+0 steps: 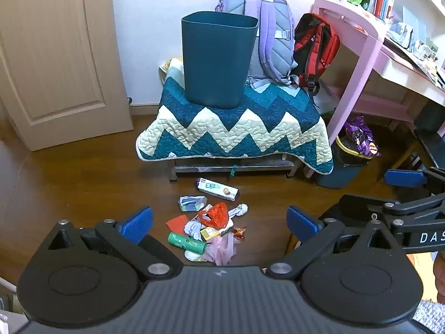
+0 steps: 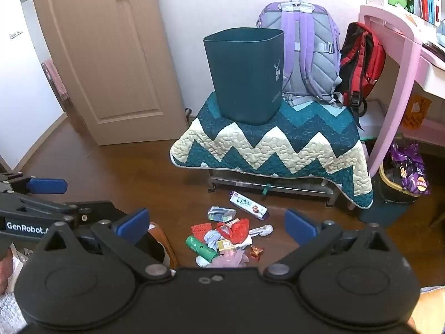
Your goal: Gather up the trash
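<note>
A pile of trash (image 1: 211, 228) lies on the wooden floor: a white snack box (image 1: 218, 189), a red plastic bag (image 1: 217, 215), a green roll (image 1: 187, 241), pink plastic and wrappers. It also shows in the right wrist view (image 2: 228, 233). A dark teal bin (image 1: 218, 58) stands upright on a quilt-covered stool (image 1: 236, 128), also in the right wrist view (image 2: 246, 75). My left gripper (image 1: 219, 220) is open and empty above the pile. My right gripper (image 2: 217, 224) is open and empty above the pile too; its fingers (image 1: 404, 177) show at the right of the left wrist view.
A purple backpack (image 1: 267, 27) and a red backpack (image 1: 314, 44) lean behind the bin. A pink desk (image 1: 358, 69) stands at the right, with a second full bin (image 1: 347, 161) under it. A door (image 2: 105, 55) is at the left.
</note>
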Demonstrator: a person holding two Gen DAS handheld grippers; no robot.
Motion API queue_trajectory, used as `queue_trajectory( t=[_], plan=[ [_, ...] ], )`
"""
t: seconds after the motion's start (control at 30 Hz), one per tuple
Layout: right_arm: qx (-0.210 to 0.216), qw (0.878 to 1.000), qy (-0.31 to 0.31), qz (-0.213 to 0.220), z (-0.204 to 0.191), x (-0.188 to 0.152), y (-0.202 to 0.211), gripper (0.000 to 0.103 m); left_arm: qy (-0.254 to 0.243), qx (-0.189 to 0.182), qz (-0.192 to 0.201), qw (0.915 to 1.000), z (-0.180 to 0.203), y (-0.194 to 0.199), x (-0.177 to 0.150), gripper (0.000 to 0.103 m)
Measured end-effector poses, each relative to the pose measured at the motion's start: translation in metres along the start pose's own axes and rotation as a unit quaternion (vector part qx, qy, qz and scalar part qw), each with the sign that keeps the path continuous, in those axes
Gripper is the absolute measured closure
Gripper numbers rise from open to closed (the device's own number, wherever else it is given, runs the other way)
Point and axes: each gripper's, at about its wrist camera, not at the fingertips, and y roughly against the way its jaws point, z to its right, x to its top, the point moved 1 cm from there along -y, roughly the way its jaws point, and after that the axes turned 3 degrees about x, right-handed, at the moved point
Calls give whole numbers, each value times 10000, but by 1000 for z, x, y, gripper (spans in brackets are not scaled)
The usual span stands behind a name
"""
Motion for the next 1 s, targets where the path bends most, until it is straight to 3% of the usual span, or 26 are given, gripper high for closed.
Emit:
queue_trajectory(
  t=[1.0],
  plan=[
    [-71, 9990, 104, 425, -1, 2, 10, 0, -111, 116, 523, 9985, 7, 12, 6, 0]
  ],
)
